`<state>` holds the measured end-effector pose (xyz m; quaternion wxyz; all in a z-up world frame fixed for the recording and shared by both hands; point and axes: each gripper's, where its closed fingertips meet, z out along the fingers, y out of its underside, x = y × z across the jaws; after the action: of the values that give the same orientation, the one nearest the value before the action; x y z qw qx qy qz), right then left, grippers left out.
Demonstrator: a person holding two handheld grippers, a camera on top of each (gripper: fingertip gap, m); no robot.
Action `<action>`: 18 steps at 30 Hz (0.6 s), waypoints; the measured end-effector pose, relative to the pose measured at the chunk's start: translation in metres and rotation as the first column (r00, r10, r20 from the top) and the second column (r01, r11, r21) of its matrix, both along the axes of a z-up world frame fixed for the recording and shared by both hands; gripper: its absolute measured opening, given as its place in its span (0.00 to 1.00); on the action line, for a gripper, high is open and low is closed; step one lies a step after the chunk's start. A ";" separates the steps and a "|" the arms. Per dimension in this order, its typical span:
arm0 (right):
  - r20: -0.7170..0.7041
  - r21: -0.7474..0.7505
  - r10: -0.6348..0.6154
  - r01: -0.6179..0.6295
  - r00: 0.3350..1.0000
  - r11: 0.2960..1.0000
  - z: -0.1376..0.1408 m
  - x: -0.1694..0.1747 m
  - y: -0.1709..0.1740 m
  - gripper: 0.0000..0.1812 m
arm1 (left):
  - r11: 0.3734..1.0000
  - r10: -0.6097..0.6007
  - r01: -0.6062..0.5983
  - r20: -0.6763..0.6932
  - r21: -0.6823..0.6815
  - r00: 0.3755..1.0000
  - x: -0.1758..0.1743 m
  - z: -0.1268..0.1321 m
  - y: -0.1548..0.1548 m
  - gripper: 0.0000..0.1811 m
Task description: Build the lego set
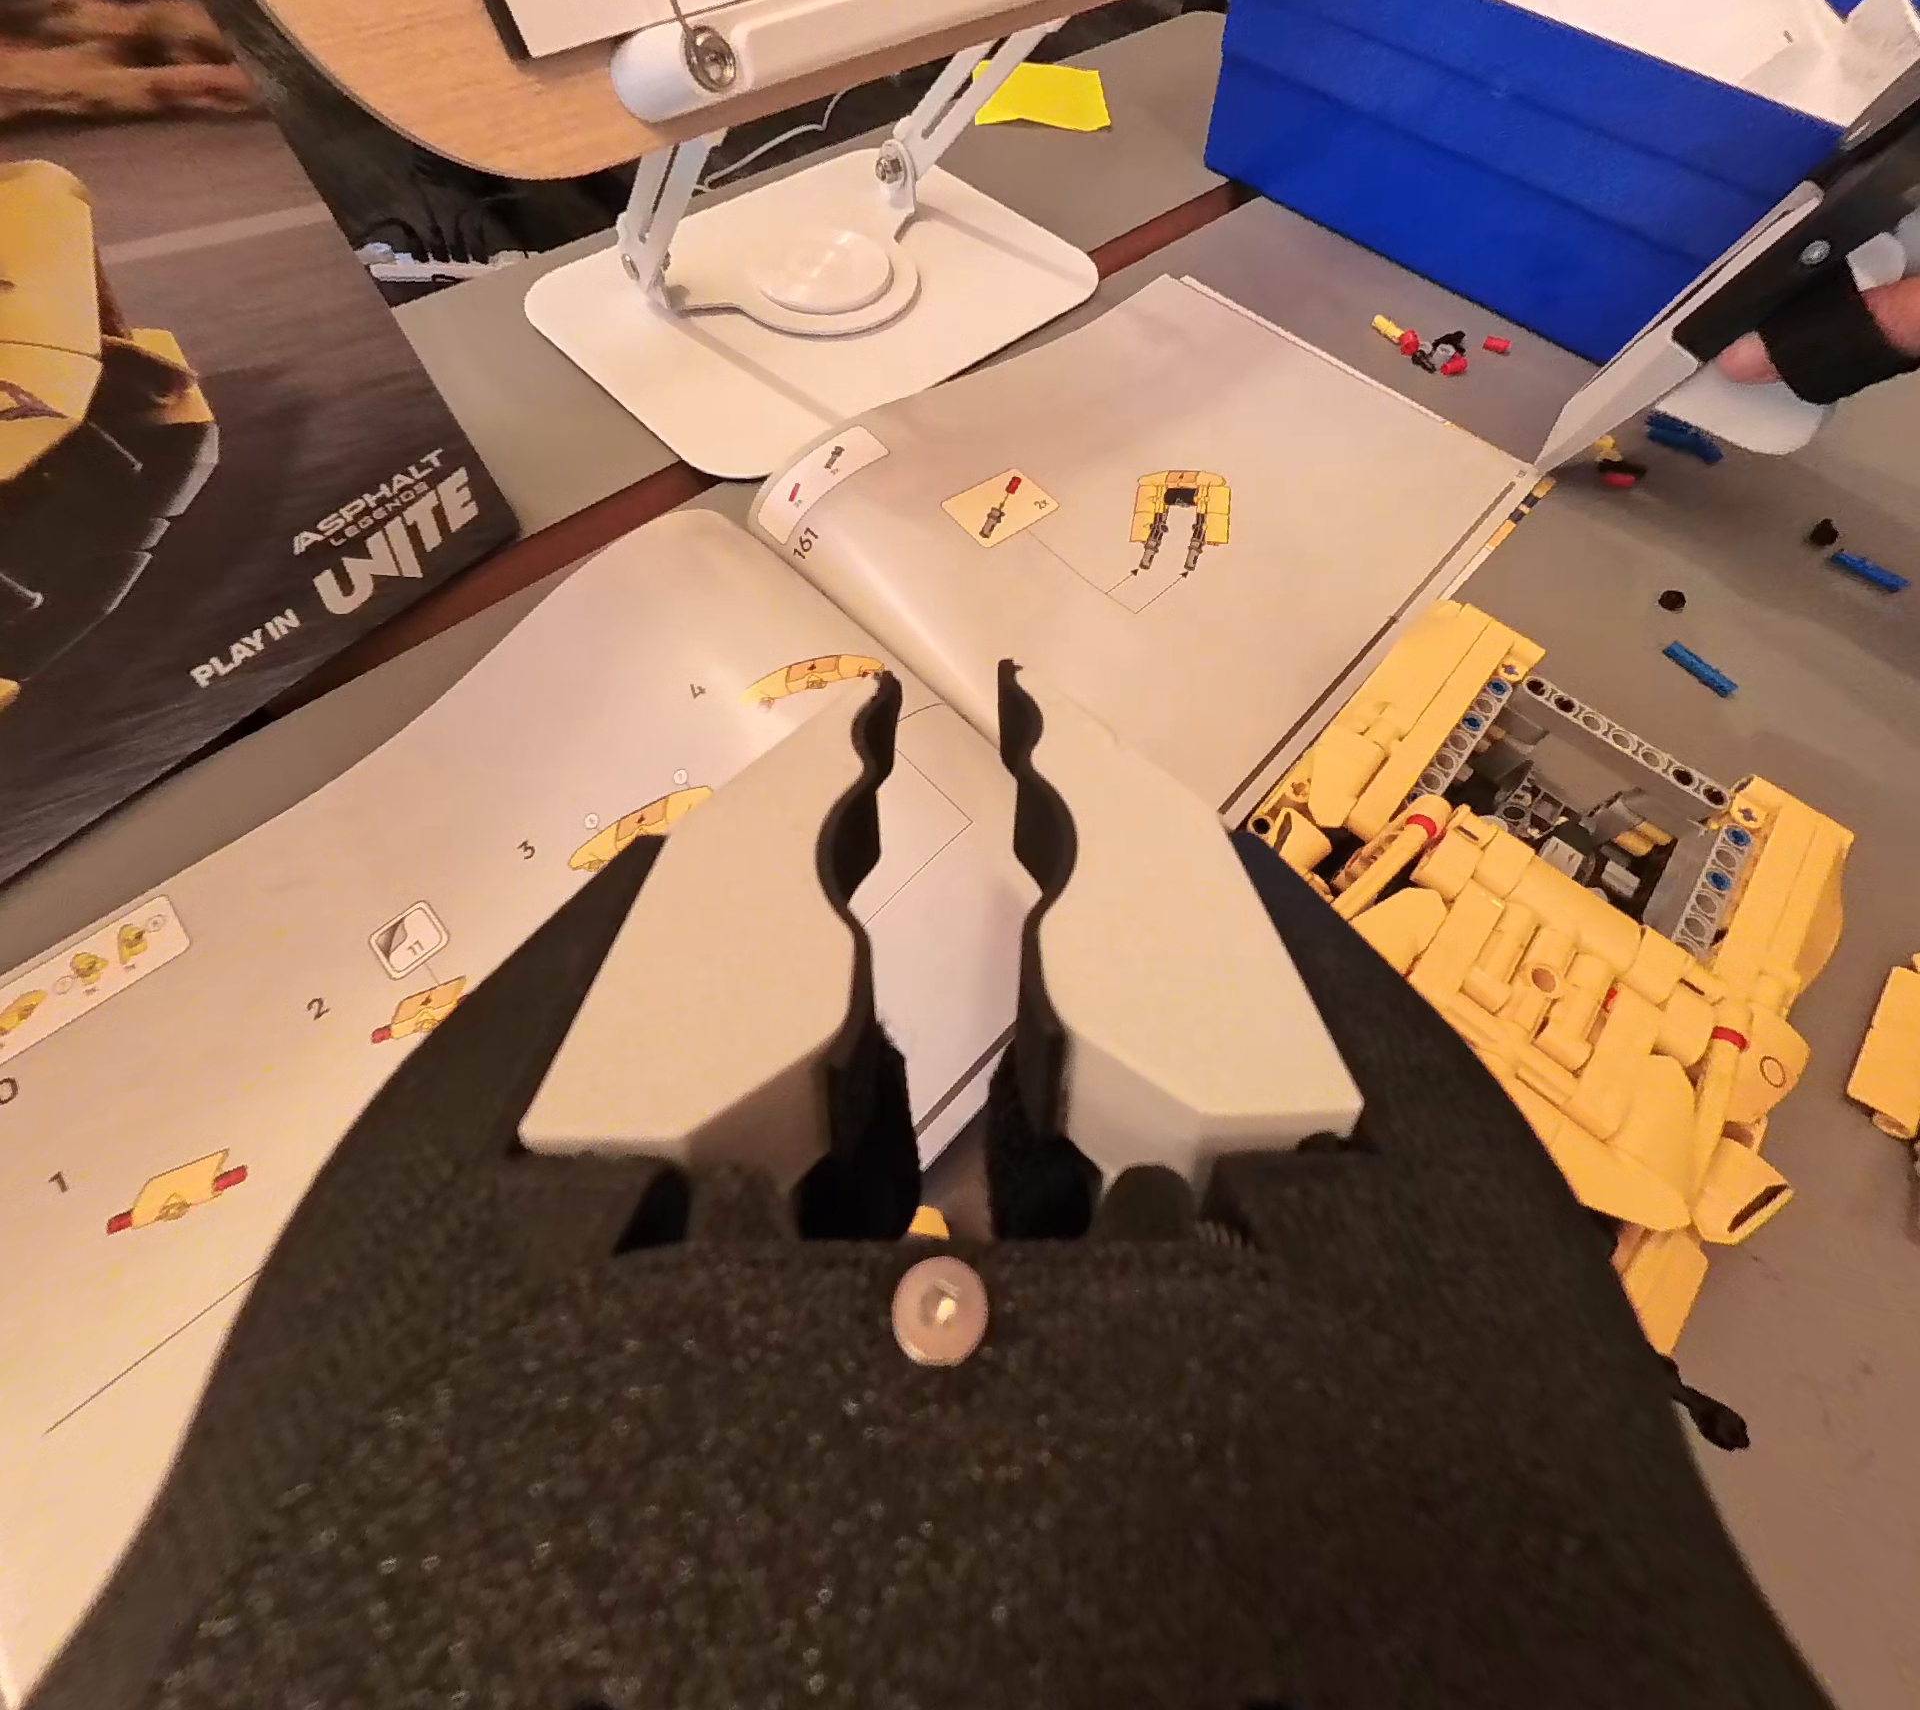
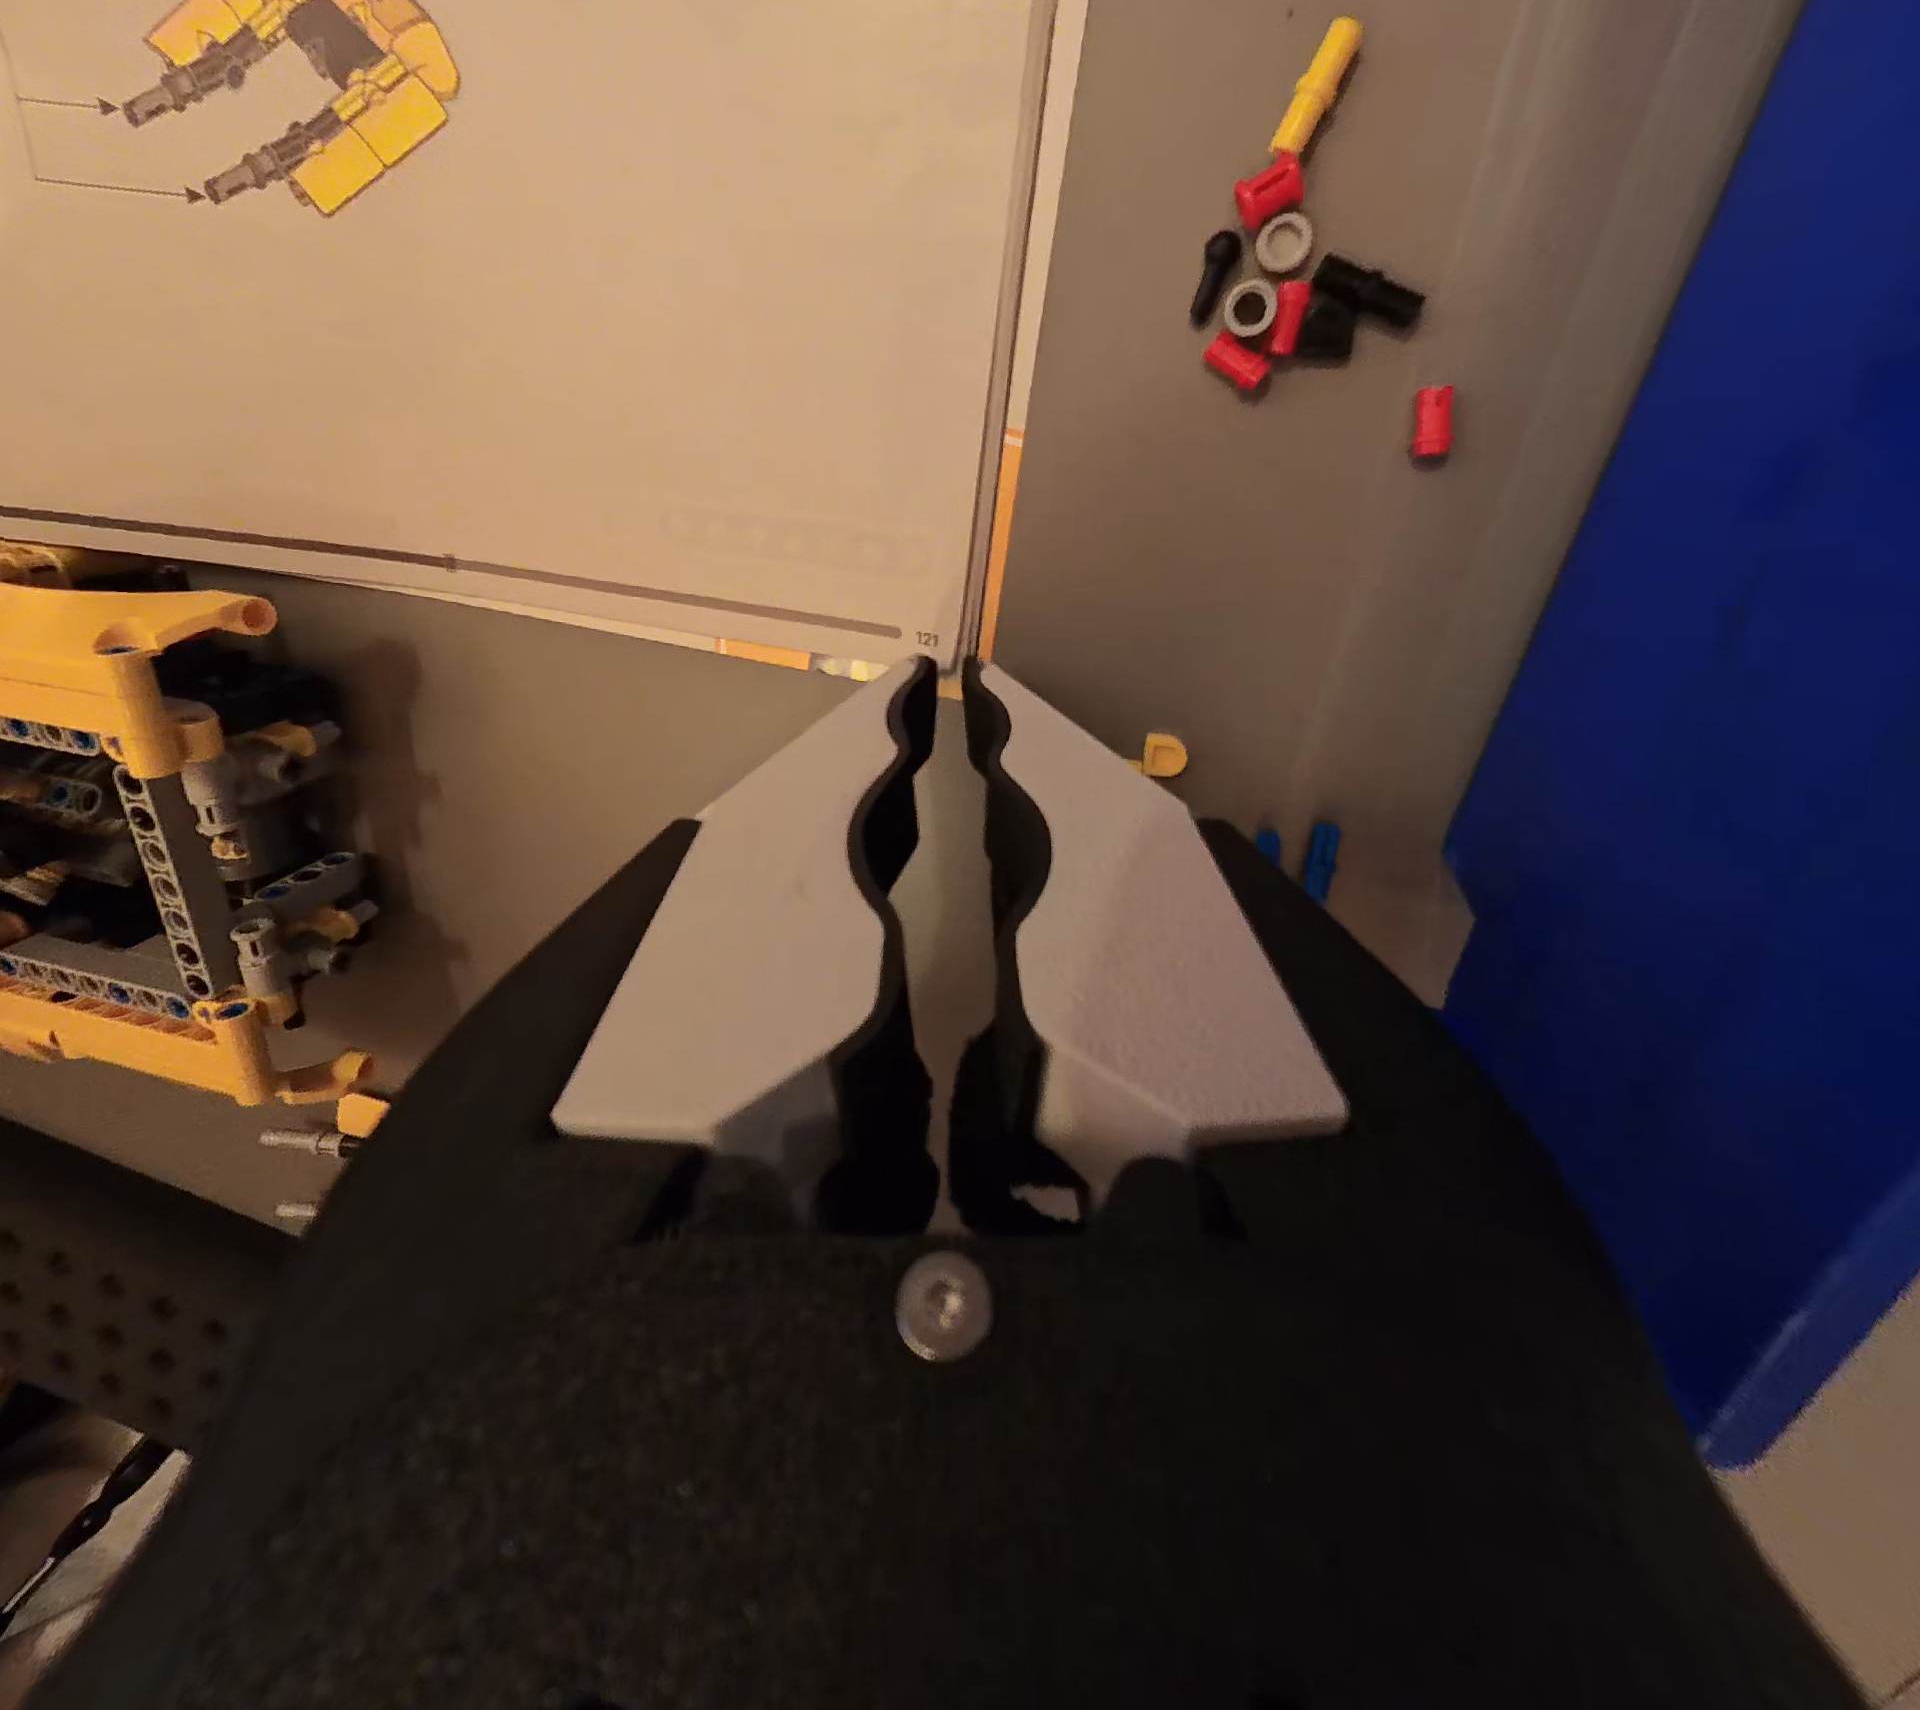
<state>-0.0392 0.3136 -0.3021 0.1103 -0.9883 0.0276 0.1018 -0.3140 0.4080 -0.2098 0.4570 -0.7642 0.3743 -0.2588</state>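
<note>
Both tongs empty: left tongs (image 1: pixel 943 673) parted a little and hovering over the open instruction booklet (image 1: pixel 1122 455), right tongs (image 2: pixel 943 673) nearly closed with only a thin slit at the tips, poised at the booklet's lower right corner, gripping nothing. Half-built yellow model (image 1: pixel 1538 964) lying on the desk (image 2: pixel 1174 517) just right of the booklet, grey beam frame exposed in its middle. Small heap of loose parts (image 2: pixel 1294 278) further off near the blue box (image 1: pixel 1507 91): red bushes, grey rings, black pins, a yellow axle (image 2: pixel 1320 86), one red piece apart from the rest. Probably about to turn the page or go for a pin, hard to say from this angle. Main risks: smooth narrow tips skidding on a tiny round pin and flicking it off the desk; snagging two clustered pieces at once; creasing or dragging the page and nudging the model beside it
</note>
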 end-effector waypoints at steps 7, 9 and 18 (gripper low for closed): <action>0.006 -0.006 0.014 -0.014 1.000 1.000 -0.002 -0.002 0.000 0.02 | 1.000 -0.003 0.003 -0.005 0.000 1.000 0.001 -0.001 -0.001 0.10; 0.009 -0.008 0.011 -0.011 1.000 1.000 -0.003 -0.001 0.001 0.01 | 1.000 -0.002 0.002 -0.004 0.001 1.000 0.001 -0.001 -0.001 0.10; 0.031 -0.021 0.036 -0.036 0.999 0.999 -0.003 0.000 0.001 0.00 | 1.000 -0.003 0.003 -0.001 0.000 1.000 0.001 0.000 -0.001 0.10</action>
<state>-0.0396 0.3142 -0.3050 0.0985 -0.9912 0.0092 0.0882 -0.3133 0.4070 -0.2099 0.4565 -0.7636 0.3758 -0.2592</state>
